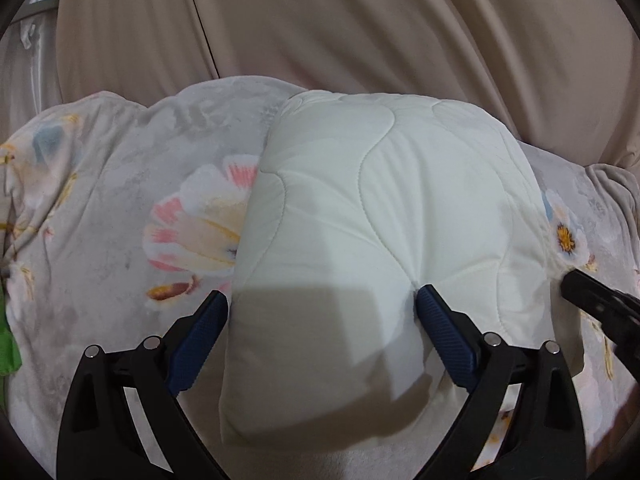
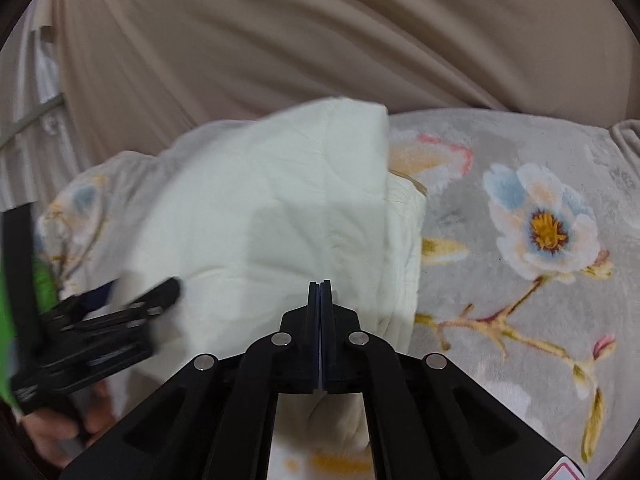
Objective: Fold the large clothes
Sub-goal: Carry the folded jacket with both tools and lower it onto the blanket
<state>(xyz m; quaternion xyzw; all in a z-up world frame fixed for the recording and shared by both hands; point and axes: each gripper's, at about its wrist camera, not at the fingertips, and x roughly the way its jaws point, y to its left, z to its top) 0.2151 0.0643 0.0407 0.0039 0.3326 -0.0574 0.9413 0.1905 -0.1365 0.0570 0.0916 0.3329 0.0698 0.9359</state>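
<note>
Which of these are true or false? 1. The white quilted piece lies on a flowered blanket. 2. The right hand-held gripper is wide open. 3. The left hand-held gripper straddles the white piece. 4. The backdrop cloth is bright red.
1. True: the white quilted piece lies on the flowered blanket.
2. False: the right hand-held gripper is shut, with nothing visibly between its tips.
3. True: the left hand-held gripper has a finger on either side of it.
4. False: the backdrop cloth is beige.

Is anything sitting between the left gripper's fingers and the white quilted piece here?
Nothing visible does. The left gripper straddles the folded white quilted piece, its blue pads against the fabric on both sides. Only the floral blanket lies underneath.
</note>
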